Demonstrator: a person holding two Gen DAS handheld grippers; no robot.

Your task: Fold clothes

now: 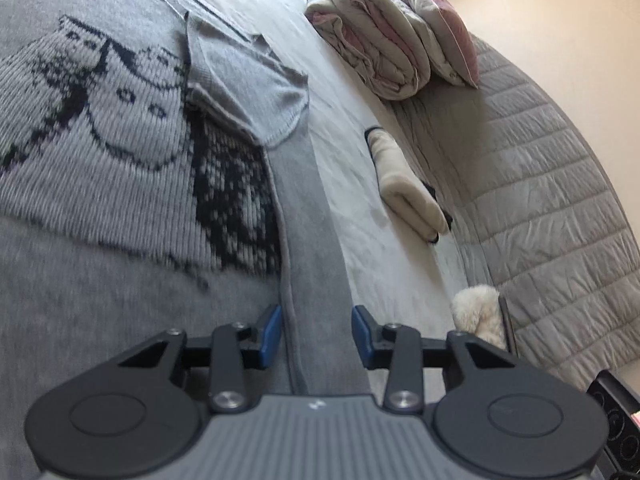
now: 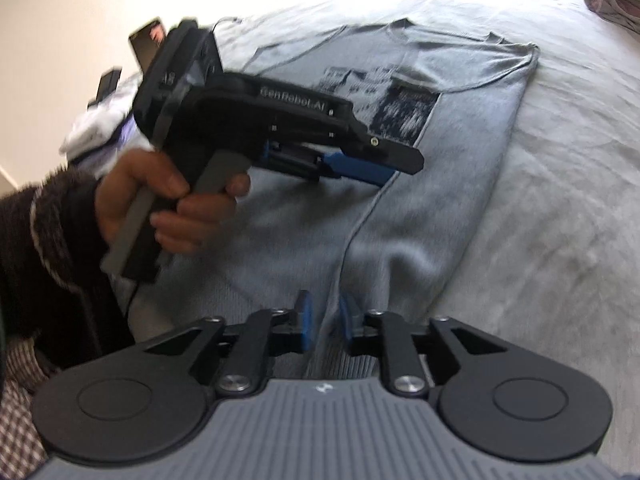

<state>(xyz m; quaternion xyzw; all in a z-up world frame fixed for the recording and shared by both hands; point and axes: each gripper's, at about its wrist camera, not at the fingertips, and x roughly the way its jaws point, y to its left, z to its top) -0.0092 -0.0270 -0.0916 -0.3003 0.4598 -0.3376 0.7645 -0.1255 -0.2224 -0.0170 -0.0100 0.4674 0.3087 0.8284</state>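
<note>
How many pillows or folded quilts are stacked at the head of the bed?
2: a folded quilt beside the bed's padded headboard, and a pink pillow leaning against it. More may be hidden behind.

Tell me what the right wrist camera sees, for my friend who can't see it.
A grey T-shirt with a dark print lies partly folded on a pale bed. A hand holds the left gripper above it, while the right gripper sits at the shirt's near edge, fingers apart.

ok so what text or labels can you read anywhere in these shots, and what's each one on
"GenRobot.AI": raised lettering on the black body of the left claw, seen from the right wrist view, slightly blurred.
A small light logo on each claw's grey housing: too small to read.
Grey knit t-shirt: dark cartoon picture only, no words.
</note>
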